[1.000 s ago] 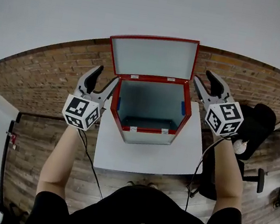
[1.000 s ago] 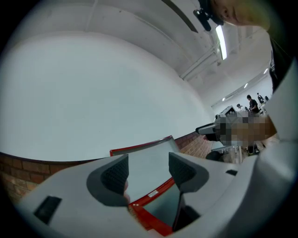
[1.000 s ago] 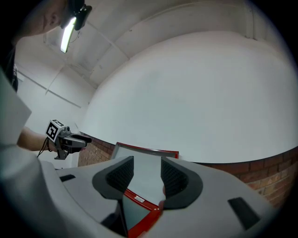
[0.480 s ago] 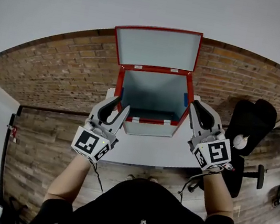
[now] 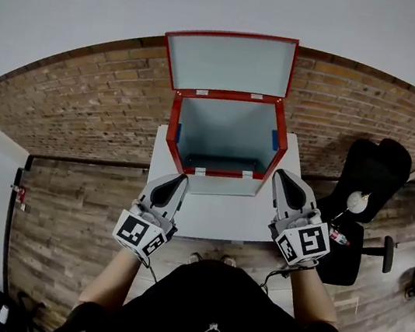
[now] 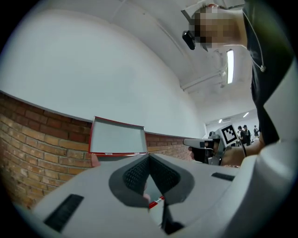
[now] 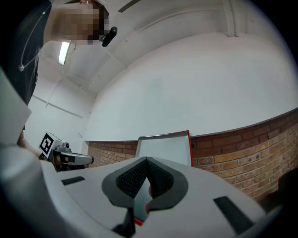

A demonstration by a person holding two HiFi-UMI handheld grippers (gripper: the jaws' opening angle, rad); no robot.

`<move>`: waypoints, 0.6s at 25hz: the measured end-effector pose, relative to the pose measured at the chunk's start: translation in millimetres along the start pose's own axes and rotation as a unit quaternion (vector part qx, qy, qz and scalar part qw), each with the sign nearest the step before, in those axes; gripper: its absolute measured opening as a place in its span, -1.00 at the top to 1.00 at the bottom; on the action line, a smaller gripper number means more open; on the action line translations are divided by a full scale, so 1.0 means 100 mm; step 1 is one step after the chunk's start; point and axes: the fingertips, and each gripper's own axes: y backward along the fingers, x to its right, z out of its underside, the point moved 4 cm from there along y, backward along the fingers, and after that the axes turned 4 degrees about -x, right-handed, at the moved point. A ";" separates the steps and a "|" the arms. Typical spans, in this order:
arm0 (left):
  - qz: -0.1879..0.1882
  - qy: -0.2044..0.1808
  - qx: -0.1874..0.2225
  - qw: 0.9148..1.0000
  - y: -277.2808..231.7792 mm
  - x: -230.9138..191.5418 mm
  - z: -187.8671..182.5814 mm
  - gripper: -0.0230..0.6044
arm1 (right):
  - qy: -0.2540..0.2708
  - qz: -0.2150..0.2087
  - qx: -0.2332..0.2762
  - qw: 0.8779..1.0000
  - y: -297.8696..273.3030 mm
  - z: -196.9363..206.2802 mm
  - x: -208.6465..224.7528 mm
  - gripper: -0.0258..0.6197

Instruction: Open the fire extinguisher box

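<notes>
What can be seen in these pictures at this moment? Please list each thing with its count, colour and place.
box: 1, red outside, pale grey inside, on the table, nothing visible inside
lid: 1, red rim, raised open at the box's far edge
blue tabs: 2, blue, one on each inner side wall of the box
table: 1, white, under the box
chair: 1, black, right of the table
brick wall: 1, brown, behind the table
left gripper: 1, grey, shut, empty, near the box's front left corner
right gripper: 1, grey, shut, empty, near the box's front right corner

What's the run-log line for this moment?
box: on table, lid raised | left gripper: shut, empty, off box | right gripper: shut, empty, off box | task: box open
</notes>
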 end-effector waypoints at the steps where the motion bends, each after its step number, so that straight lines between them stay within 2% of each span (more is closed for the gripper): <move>1: -0.002 0.006 -0.001 1.000 0.02 0.00 0.04 0.77 | -0.006 0.001 0.000 1.000 0.01 0.03 -0.02 0.86; 8: 0.002 0.034 -0.011 0.999 0.05 0.07 0.24 0.77 | -0.018 -0.003 -0.006 1.000 0.07 0.20 -0.13 0.86; 15: 0.000 0.030 -0.008 1.000 0.10 0.10 0.28 0.77 | -0.019 -0.009 -0.010 1.000 0.06 0.24 -0.17 0.86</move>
